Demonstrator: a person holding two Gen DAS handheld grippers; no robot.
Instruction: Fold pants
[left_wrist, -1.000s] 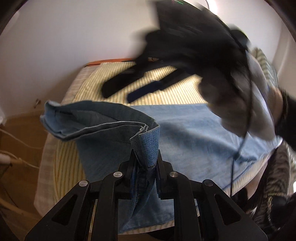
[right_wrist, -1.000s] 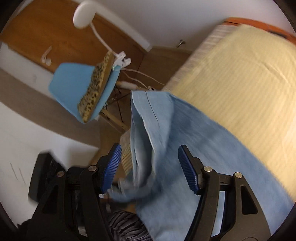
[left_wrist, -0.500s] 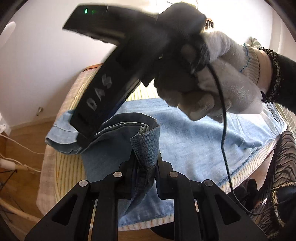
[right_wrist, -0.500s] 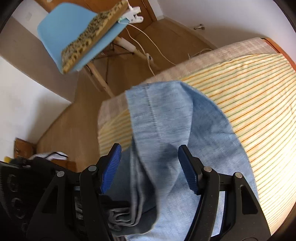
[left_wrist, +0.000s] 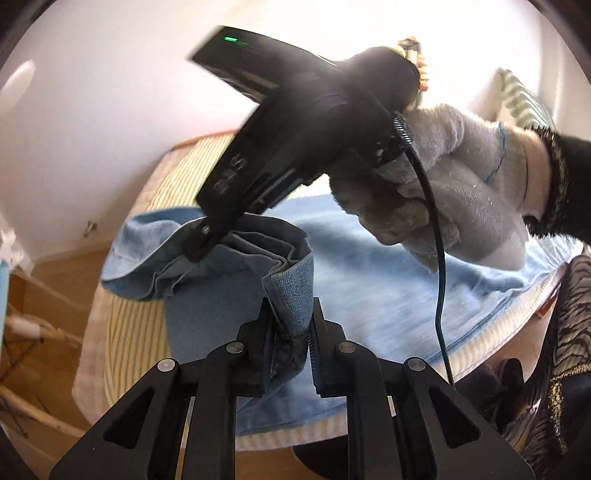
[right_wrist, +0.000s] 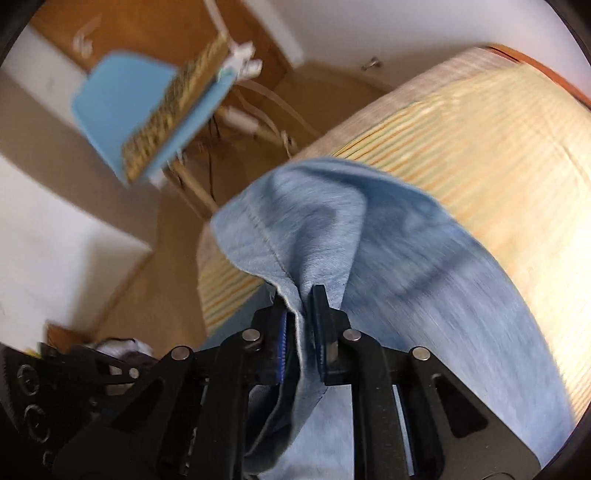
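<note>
The left hand-held gripper (left_wrist: 287, 325) is clamped on a bunched fold of the light blue denim pants (left_wrist: 369, 291), with several layers of hem edge standing up between its black fingers. The right hand-held gripper (right_wrist: 300, 317) has just been closing, and its jaws now pinch a thin edge of the same pants (right_wrist: 424, 280) beside a stitched seam, the blue pads pressing the cloth from both sides. In the left wrist view the right hand-held gripper (left_wrist: 199, 243) reaches in from the upper right, its tips meeting the raised fold of cloth just behind the left one. It is carried by a hand in a fuzzy grey glove (left_wrist: 461, 206) with a dark cuffed sleeve (left_wrist: 569, 195) behind it, and a black cable (left_wrist: 439, 277) hangs from the tool down across the cloth.

The rest of the pants lies spread flat across a bed with a yellow striped cover (right_wrist: 498, 147), reaching to the near edge of the mattress. The lifted end sits near the bed's corner, above the wooden floor (right_wrist: 162, 302). Beyond that corner, in the right wrist view, stands a light blue chair (right_wrist: 122, 107) with a leopard-print cushion (right_wrist: 173, 114) on it, somewhat blurred. A white wall (left_wrist: 110, 110) rises behind the bed in the left wrist view.
</note>
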